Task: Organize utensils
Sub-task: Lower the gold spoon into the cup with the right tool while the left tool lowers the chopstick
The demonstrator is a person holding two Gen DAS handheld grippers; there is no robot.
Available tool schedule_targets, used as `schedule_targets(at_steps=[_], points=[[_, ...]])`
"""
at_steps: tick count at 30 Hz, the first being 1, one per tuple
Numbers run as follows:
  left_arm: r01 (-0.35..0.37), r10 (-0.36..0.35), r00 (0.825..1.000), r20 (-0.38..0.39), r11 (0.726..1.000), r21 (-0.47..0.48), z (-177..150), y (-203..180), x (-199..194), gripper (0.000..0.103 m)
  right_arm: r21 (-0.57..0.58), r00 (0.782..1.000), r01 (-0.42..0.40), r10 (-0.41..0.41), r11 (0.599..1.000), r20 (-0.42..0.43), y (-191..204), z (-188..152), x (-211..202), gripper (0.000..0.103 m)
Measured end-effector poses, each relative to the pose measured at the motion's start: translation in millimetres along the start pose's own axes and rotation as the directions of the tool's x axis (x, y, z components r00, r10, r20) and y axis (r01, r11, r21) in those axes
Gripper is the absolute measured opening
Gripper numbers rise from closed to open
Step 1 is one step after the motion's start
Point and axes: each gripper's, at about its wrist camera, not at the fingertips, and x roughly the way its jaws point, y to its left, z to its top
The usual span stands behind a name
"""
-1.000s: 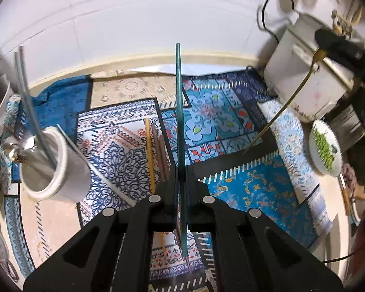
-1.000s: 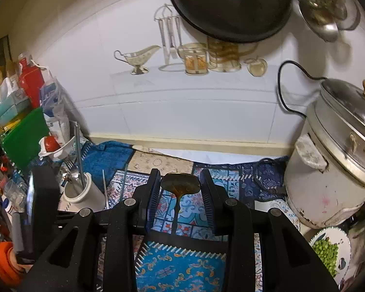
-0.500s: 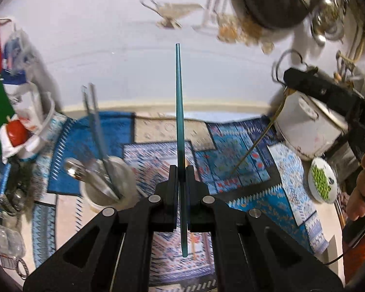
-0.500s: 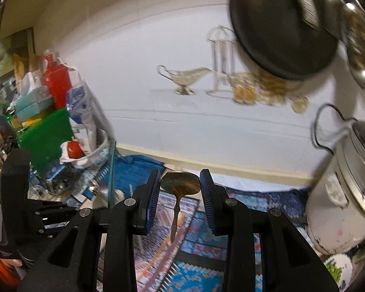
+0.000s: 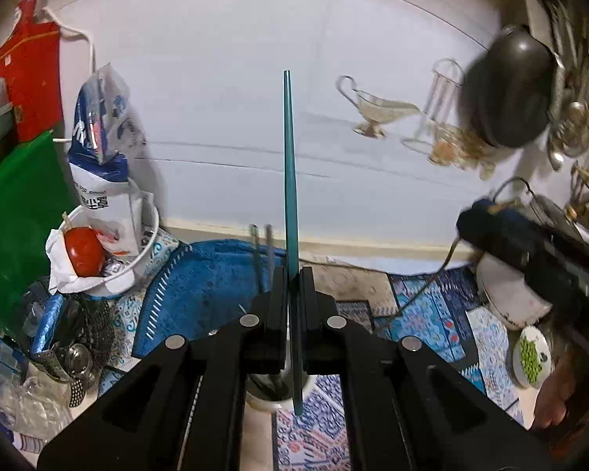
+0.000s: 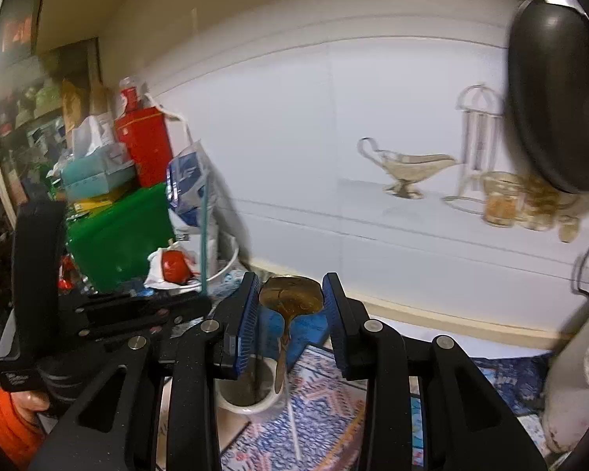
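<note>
Left wrist view
- left gripper [image 5: 292,280]: jaws pressed together on the teal chopstick [image 5: 289,180], pinching it low on the shaft so most of it sticks straight up past the fingers and a short end hangs below
- why held like that: my guess is a low grip leaves a free end to steer into the cup [image 5: 277,390] without the fingers hitting the rim
- cup: white, right under the gripper, mostly hidden by it; dark utensils [image 5: 262,253] already stand in it, so that's clearly the collection spot
- chopstick end vs cup: hangs just at the cup's right rim, not inside as far as I can tell
- right gripper [image 5: 491,227]: right of the cup and above it, a thin brassy handle trailing down from it

Right wrist view
- right gripper [image 6: 290,302]: pinching the spoon [image 6: 290,296] by the edges of its bowl, pads on both sides, handle dangling straight down
- why: hanging it handle-first means it should drop into the cup [image 6: 247,396] with the bowl up, I reckon
- spoon vs cup: handle tip sits about over the cup's right rim, looks above it rather than in
- left gripper [image 6: 202,302]: just left of the cup, chopstick [image 6: 205,235] upright in it
- mat [image 6: 326,424]: patterned, the cup stands on it
</note>
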Motion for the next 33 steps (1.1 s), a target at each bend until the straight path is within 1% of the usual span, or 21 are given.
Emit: schedule_targets(at_steps=[5, 10, 16, 20, 27, 31, 33], points=[[-0.012, 0.012, 1.000, 0.005, 1.000, -0.026, 0.0, 17.1, 21.1, 0.003, -0.013, 0.997, -0.022, 0.022, 1.000, -0.069, 14.3, -9.1, 33.0, 0.031], [-0.019, 0.017, 0.999, -0.040, 0.998, -0.053, -14.2, 35.6, 50.3, 0.003, -0.015, 0.987, -0.025, 0.022, 1.000, -0.158, 18.3, -26.0, 70.1, 0.031], [0.009, -0.016, 0.995, -0.098, 0.997, -0.077, -34.2, 50.2, 73.4, 0.003, -0.024, 0.970, -0.019, 0.012, 1.000, -0.244, 20.1, -41.5, 102.2, 0.031], [0.030, -0.039, 0.993, -0.115, 0.996, -0.080, -42.4, 54.5, 76.7, 0.003, -0.023, 0.959, -0.018, 0.010, 1.000, -0.282, 21.8, -45.4, 117.4, 0.031], [0.055, -0.067, 0.989, -0.132, 0.994, -0.090, -43.5, 59.3, 76.1, 0.003, -0.014, 0.947, -0.008, 0.003, 1.000, -0.322, 19.0, -49.8, 133.6, 0.031], [0.062, -0.077, 0.986, -0.147, 0.992, -0.107, -43.2, 61.3, 76.9, 0.003, -0.009, 0.938, -0.012, 0.008, 1.000, -0.346, 18.8, -54.2, 139.5, 0.031], [0.049, -0.065, 0.986, -0.157, 0.993, -0.104, -43.7, 60.7, 76.4, 0.003, -0.012, 0.937, -0.013, 0.008, 1.000, -0.349, 19.1, -55.3, 140.1, 0.031]])
